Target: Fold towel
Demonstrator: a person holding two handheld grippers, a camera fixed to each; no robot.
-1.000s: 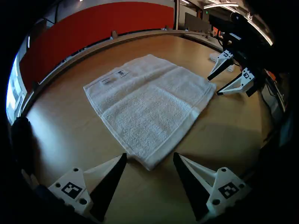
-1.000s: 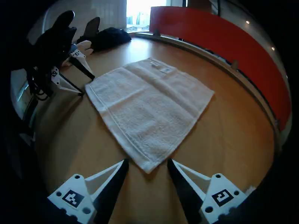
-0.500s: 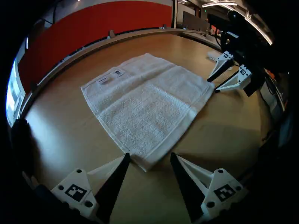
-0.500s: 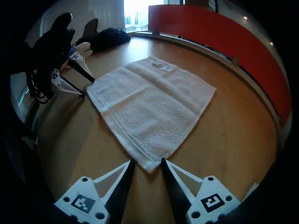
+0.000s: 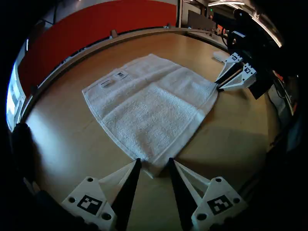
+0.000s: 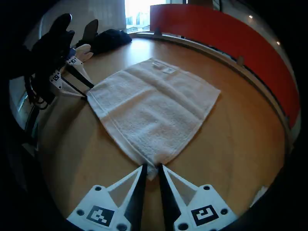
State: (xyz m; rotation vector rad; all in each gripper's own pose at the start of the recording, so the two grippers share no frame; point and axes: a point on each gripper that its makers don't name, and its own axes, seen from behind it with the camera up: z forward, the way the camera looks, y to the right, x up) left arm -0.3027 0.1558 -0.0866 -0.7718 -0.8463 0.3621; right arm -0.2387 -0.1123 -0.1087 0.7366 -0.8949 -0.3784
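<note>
White towel [image 5: 150, 104] lies flat in the middle of the wooden table [image 5: 235, 127], one corner pointing at each gripper. The right gripper [image 6: 151, 172] has its fingers nearly together, pinching the near corner. The left gripper [image 5: 154, 172] has its fingers narrowly apart either side of its corner, and honestly I can't tell if they're gripping it.

Towel [image 5: 150, 104] flat on table [image 5: 65, 142], partition [image 5: 96, 23] behind.
</note>
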